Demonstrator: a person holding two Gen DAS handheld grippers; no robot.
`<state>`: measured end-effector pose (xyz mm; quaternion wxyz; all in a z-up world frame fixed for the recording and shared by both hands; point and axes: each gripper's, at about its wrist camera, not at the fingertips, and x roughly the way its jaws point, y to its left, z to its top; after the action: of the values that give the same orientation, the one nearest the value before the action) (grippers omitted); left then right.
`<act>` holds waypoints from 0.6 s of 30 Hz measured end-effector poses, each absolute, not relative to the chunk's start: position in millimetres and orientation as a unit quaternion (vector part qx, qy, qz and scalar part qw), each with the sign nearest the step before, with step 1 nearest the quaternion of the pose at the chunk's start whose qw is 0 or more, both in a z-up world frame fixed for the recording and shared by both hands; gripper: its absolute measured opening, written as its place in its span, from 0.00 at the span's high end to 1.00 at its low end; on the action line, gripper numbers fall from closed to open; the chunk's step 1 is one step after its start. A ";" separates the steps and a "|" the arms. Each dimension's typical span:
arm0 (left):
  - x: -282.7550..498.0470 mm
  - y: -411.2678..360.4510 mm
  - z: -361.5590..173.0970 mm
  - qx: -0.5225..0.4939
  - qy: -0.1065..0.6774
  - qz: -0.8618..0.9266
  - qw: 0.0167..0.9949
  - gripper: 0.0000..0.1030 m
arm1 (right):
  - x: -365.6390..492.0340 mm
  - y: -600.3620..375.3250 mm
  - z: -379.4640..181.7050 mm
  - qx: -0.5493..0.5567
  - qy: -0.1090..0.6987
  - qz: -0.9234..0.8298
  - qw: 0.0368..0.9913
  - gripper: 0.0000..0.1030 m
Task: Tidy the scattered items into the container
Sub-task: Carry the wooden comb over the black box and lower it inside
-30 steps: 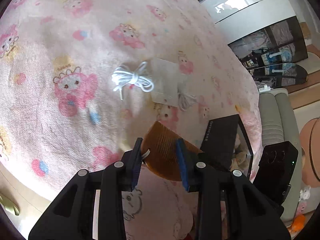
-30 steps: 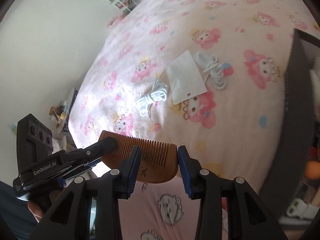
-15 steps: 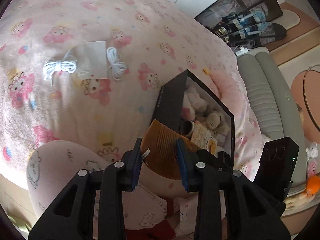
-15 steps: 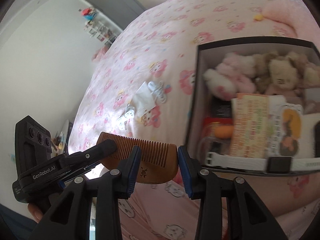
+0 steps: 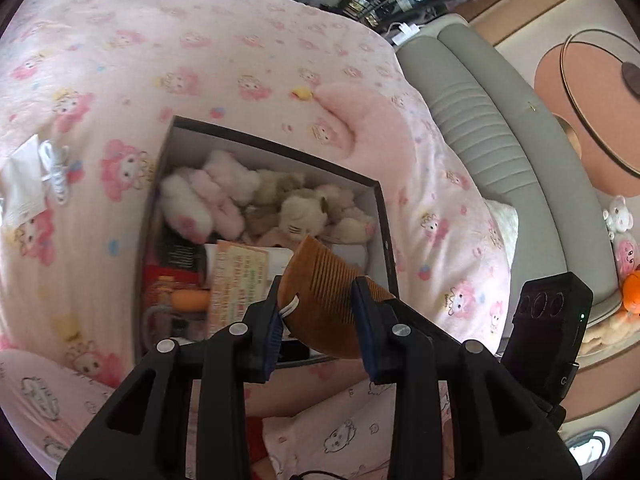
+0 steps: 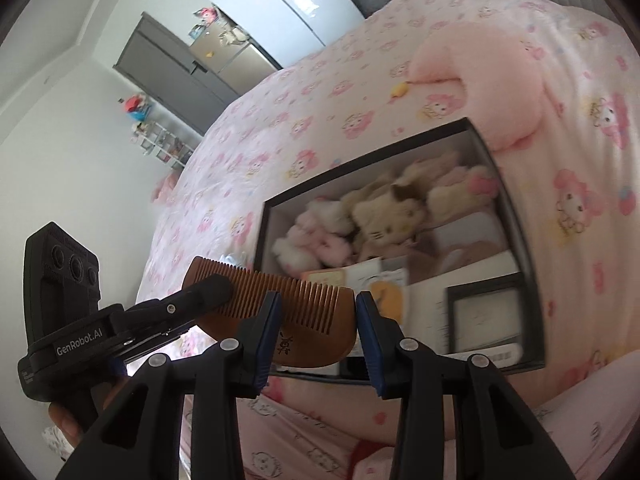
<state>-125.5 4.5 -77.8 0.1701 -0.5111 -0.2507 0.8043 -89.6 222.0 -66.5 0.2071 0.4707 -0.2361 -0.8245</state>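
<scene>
A brown wooden comb (image 5: 324,304) is held between both grippers, above the near edge of a black box (image 5: 276,148) on the pink bed. My left gripper (image 5: 318,320) and my right gripper (image 6: 316,320) each grip one end of the comb (image 6: 296,312); the left one's finger (image 6: 200,292) shows clamped on the comb's far end in the right wrist view. The box (image 6: 360,164) holds plush toys (image 5: 224,196), cards and small items. A white cable (image 5: 56,172) and a white packet (image 5: 18,188) lie on the blanket left of the box.
A pink pillow (image 5: 360,120) lies behind the box. A grey sofa (image 5: 500,128) stands to the right of the bed. My pyjama-clad legs (image 5: 340,432) are below the grippers. A wardrobe (image 6: 192,76) and shelves stand at the far wall.
Both grippers have carried the comb to the right, from over the cables and packet to over the open box. The grip on the comb is unchanged.
</scene>
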 end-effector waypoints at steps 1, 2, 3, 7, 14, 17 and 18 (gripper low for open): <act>-128.9 7.3 -85.6 -0.516 -0.252 0.801 0.169 0.69 | -93.8 225.0 -71.8 0.473 -0.232 -0.825 0.205 0.66; -132.3 8.4 -94.6 -0.521 -0.255 0.797 0.168 0.69 | -97.5 226.4 -77.2 0.479 -0.227 -0.823 0.204 0.66; -135.6 9.3 -104.7 -0.529 -0.257 0.792 0.166 0.69 | -102.2 226.5 -84.9 0.487 -0.222 -0.821 0.202 0.66; -141.1 3.2 -137.4 -0.550 -0.265 0.778 0.144 0.69 | -118.6 215.2 -118.7 0.519 -0.203 -0.803 0.209 0.66; -138.4 -1.9 -156.8 -0.572 -0.225 0.782 0.104 0.67 | -122.4 197.8 -140.2 0.522 -0.180 -0.805 0.215 0.66; -134.7 -0.5 -157.1 -0.581 -0.197 0.784 0.091 0.65 | -118.1 197.5 -139.6 0.510 -0.152 -0.826 0.186 0.66; -132.2 -1.6 -153.9 -0.578 -0.187 0.790 0.082 0.65 | -116.6 199.3 -139.3 0.505 -0.151 -0.830 0.180 0.66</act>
<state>-132.2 -1.6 -153.9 0.0818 -0.5777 -0.1867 0.7904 -116.6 199.3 -139.3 0.1801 0.5054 -0.1508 -0.8303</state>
